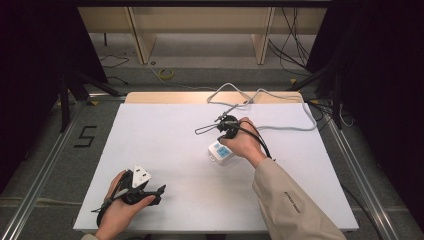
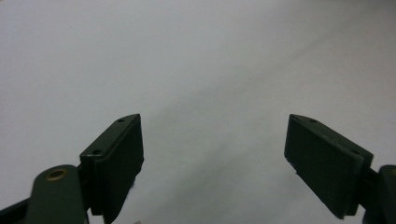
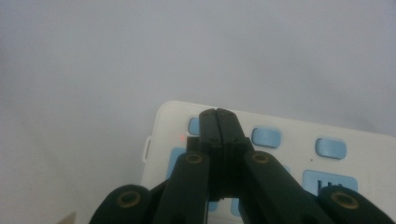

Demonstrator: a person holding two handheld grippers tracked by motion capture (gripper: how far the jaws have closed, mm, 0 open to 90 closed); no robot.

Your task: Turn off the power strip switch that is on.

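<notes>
A small white box (image 1: 220, 152) with light-blue buttons lies on the white mat right of centre. In the right gripper view the white box (image 3: 289, 154) is close under the jaws, and a tiny red dot shows near its left edge. My right gripper (image 1: 224, 142) points down at it. The right gripper (image 3: 217, 112) is shut with nothing between its jaws, its tips over the top row of blue buttons; whether they touch the box I cannot tell. My left gripper (image 1: 160, 195) rests near the mat's front left, apart from the box. The left gripper (image 2: 215, 119) stands wide open over bare mat.
The white mat (image 1: 165, 150) covers the wooden table. A grey-white cable (image 1: 280, 126) loops across the mat's back right and over the far edge. A thin black wire loop (image 1: 204, 129) lies left of the right hand. Beyond the table are floor cables and wooden legs.
</notes>
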